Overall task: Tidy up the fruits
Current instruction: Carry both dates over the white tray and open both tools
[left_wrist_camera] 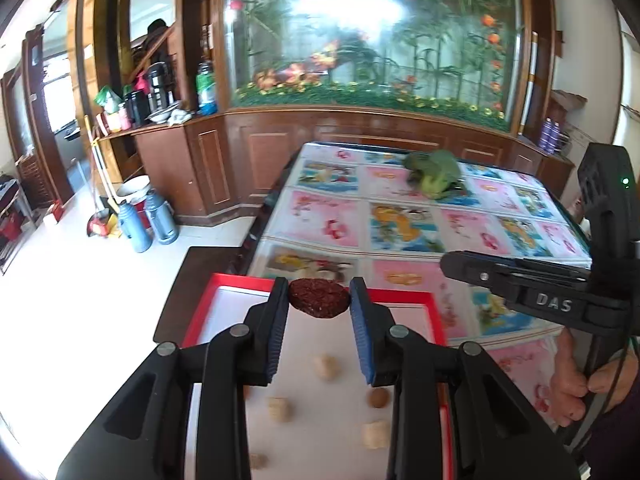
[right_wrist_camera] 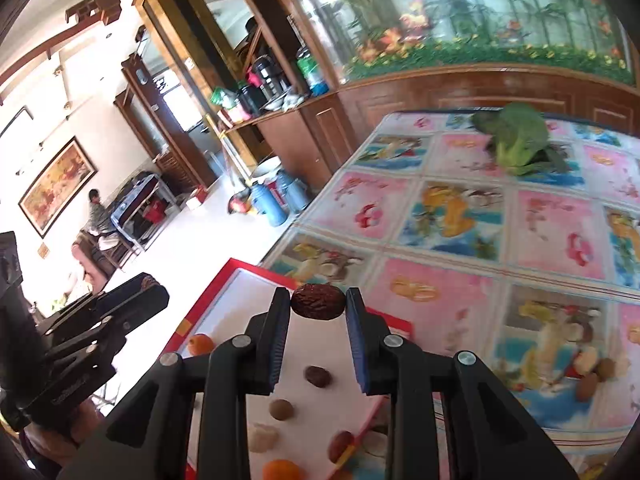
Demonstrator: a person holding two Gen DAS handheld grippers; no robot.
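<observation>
My left tongs pinch a dark red berry, my right tongs a wrinkled date, above the red-rimmed tray at the worktop edge; "DAS" marks one arm.

Broccoli lies on the patterned tablecloth before an aquarium.
</observation>
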